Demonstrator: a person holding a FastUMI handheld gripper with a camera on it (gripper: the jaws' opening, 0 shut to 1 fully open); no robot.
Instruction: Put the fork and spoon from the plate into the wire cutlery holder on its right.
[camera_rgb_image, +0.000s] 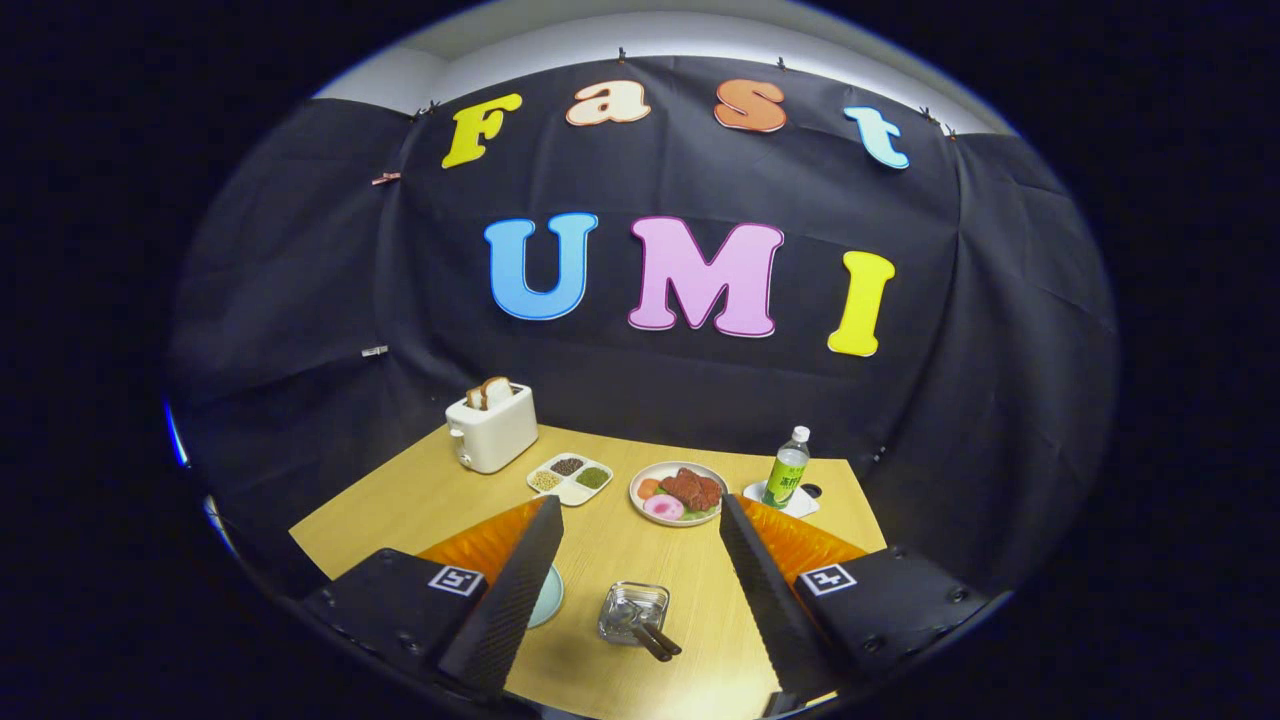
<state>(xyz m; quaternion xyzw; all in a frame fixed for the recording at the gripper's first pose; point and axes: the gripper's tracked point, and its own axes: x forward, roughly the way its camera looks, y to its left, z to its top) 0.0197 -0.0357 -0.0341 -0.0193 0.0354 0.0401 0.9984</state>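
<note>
Wire cutlery holder sits near table's front edge, between wide-apart gripper fingers, dark-handled cutlery inside. Pale plate just left, half hidden by finger. Toaster, seasoning tray, food plate, bottle along far edge.

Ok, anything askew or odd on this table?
Nothing spilled or damaged. Two dark-handled utensils already lean in the wire cutlery holder, handles sticking out over its rim. The gripper is open, jaws apart above the wooden table.

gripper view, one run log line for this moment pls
gripper: open, empty | wire cutlery holder: between fingers, two dark handles sticking out | plate: partly behind left finger | stage: cutlery apparently in holder
</note>
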